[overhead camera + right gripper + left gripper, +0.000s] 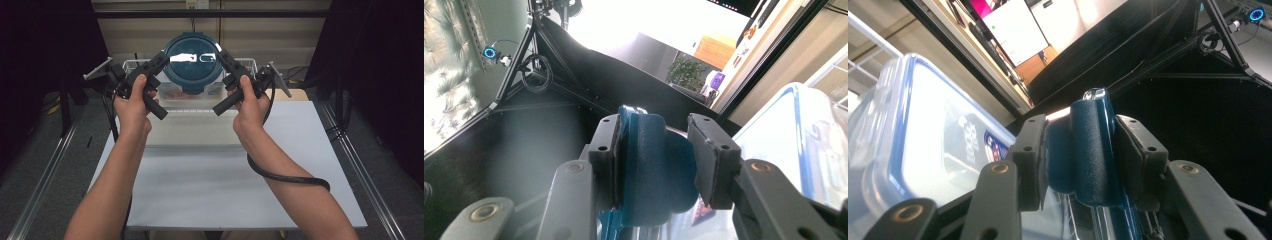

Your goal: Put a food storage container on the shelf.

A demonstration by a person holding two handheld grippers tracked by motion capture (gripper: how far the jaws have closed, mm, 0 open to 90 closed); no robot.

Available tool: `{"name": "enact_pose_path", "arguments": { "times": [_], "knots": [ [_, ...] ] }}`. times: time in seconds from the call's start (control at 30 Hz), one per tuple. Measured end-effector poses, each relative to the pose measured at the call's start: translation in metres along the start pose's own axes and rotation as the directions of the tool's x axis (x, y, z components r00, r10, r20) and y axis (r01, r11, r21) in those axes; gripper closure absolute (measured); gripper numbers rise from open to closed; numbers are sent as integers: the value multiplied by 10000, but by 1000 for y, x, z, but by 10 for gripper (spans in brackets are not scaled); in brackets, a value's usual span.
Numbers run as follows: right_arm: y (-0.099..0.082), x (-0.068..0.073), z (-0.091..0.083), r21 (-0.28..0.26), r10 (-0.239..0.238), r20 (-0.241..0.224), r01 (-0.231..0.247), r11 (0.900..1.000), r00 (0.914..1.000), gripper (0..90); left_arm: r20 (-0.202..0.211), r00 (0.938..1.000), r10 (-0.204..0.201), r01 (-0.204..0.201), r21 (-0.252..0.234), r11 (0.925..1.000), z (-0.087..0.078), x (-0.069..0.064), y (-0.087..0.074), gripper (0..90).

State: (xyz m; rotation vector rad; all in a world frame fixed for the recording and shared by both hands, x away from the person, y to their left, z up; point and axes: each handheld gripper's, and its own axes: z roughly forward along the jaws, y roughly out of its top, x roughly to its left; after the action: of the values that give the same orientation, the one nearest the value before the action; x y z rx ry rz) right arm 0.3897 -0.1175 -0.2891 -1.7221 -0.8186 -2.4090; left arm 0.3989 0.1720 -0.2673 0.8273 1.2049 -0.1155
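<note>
Both grippers clamp opposite side tabs of a round blue-lidded container (pixel 192 62), left gripper (pixel 159 61) and right gripper (pixel 226 61), above the tabletop's (pixel 225 170) far edge.

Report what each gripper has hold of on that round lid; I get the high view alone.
Observer: The left gripper is shut on a blue clip at the edge of the lid.
Operator: Now give me the right one.
Observer: The right gripper clamps a matching clip.
Operator: Say what sits past the jaws.
Observer: A clear, blue-rimmed box, close beside the left gripper.
</note>
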Motion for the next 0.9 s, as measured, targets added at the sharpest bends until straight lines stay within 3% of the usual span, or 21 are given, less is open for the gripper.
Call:
{"name": "enact_pose_path", "arguments": {
  "times": [0.43,0.7,0.8,0.9],
  "knots": [
    [6,-1,20,-70,99,315,-97,9999,9995,590,-203,9998,-68,69,25,10000,19,4,15,583],
    [11,-8,38,160,432,681,-444,9989,9967,589,-449,9980,-437,437,-18,9990,33,12,27,584],
    [12,-9,44,173,344,769,-358,9992,9964,588,-536,9978,-387,380,-132,9992,37,13,30,584],
    [13,-10,48,189,262,814,-279,9994,9963,585,-702,9958,-581,573,-142,9983,40,15,32,581]
  ]
}}
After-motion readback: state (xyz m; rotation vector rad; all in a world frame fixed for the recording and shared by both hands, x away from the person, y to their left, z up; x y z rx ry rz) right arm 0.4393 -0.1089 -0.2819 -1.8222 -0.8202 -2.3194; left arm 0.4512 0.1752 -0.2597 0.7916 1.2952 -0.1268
